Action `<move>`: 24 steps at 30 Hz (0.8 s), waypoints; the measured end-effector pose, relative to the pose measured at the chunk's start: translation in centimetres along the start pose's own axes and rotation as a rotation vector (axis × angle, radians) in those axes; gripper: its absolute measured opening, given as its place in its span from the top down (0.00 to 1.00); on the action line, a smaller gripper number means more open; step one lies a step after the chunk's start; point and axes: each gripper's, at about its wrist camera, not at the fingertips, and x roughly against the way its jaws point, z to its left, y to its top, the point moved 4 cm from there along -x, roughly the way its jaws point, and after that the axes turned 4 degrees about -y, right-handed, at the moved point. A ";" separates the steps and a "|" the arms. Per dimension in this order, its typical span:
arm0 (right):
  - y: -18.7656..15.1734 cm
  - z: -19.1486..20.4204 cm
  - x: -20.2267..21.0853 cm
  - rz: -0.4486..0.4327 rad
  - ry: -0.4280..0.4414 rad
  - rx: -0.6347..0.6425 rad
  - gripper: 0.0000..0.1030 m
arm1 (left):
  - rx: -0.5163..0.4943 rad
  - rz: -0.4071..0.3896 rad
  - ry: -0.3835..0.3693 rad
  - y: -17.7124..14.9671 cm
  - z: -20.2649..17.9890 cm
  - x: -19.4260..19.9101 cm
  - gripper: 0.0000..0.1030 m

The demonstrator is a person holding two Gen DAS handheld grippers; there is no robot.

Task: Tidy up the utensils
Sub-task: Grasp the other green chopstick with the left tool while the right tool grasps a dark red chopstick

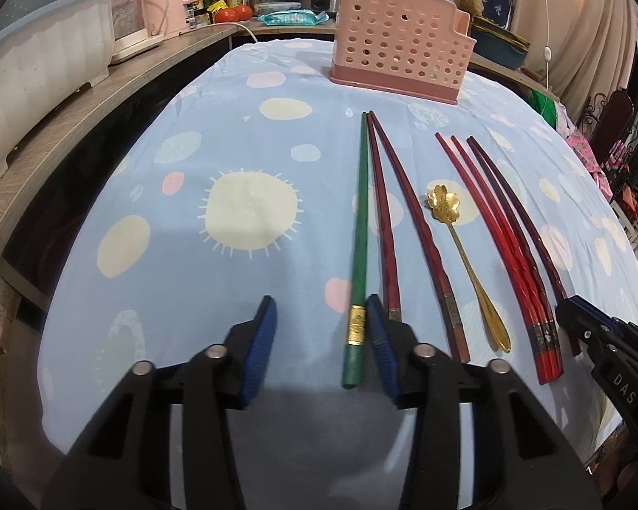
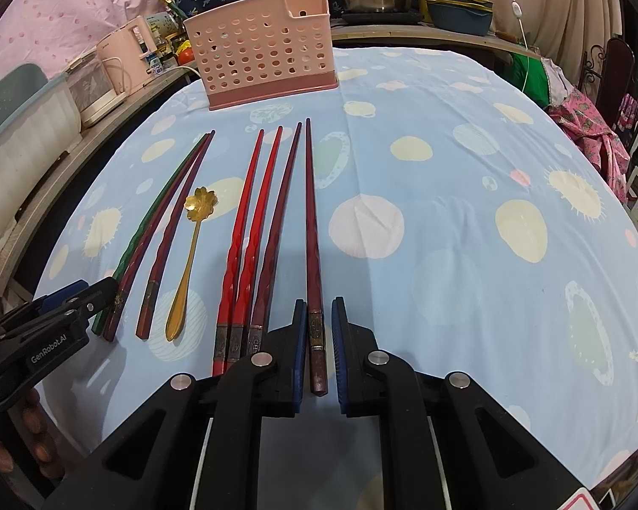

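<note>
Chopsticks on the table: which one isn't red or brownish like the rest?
The green chopstick, at the far left of the row. It alone is green, with a gold band near its thick end, and it lies between the pads of the left claw.

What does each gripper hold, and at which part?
Right gripper shut on dark chopstick at its banded thick end. Left gripper holds nothing yet: open around green chopstick at gold band.
</note>
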 end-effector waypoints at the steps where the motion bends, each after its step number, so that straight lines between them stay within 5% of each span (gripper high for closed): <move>1: 0.0 0.0 0.0 0.000 -0.001 0.001 0.89 | 0.001 -0.001 -0.003 0.0 0.0 0.0 0.68; 9: -0.3 0.0 0.2 0.000 0.001 0.007 0.93 | 0.002 -0.002 -0.045 -0.7 -0.2 0.6 0.91; 24: -0.2 -0.5 2.3 -0.036 0.025 -0.002 0.93 | 0.047 -0.031 -0.096 -0.2 -0.1 3.1 0.93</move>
